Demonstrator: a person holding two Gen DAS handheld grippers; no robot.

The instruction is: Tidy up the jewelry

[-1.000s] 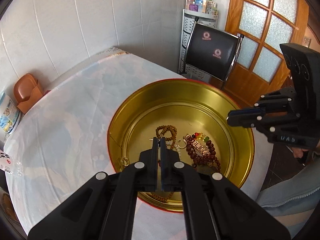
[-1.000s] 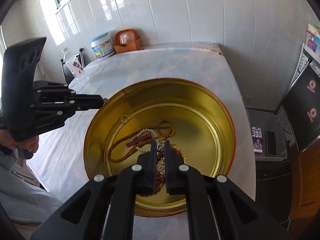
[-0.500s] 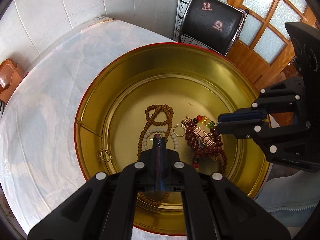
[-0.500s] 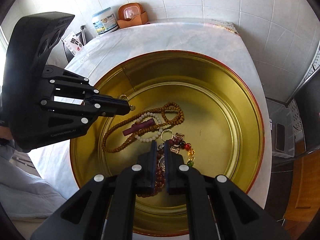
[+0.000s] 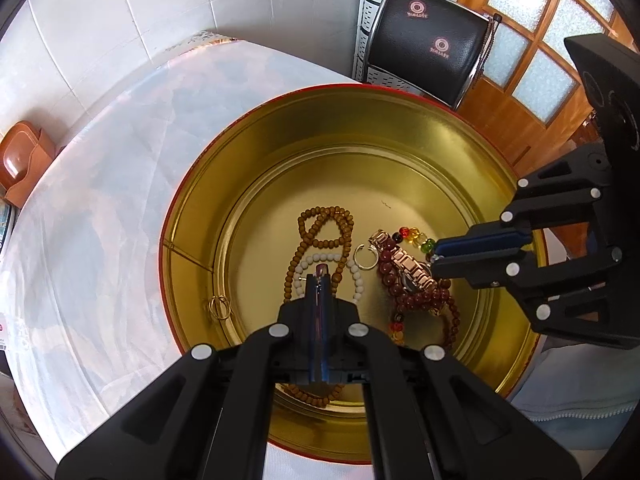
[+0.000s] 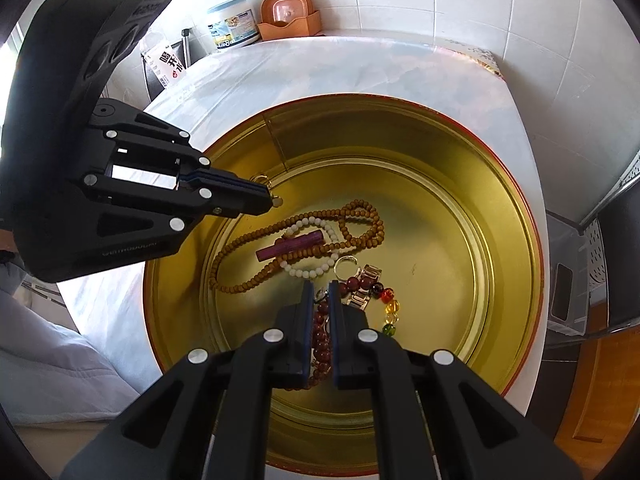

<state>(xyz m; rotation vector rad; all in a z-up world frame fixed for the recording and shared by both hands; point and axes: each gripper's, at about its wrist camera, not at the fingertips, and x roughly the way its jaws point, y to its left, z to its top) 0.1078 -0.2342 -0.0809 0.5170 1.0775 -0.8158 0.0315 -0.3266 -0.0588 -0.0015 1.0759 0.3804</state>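
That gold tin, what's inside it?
The tin holds wooden beads, white beads, a purple stick, dark red beads, a watch and rings; fingers cover part of it.
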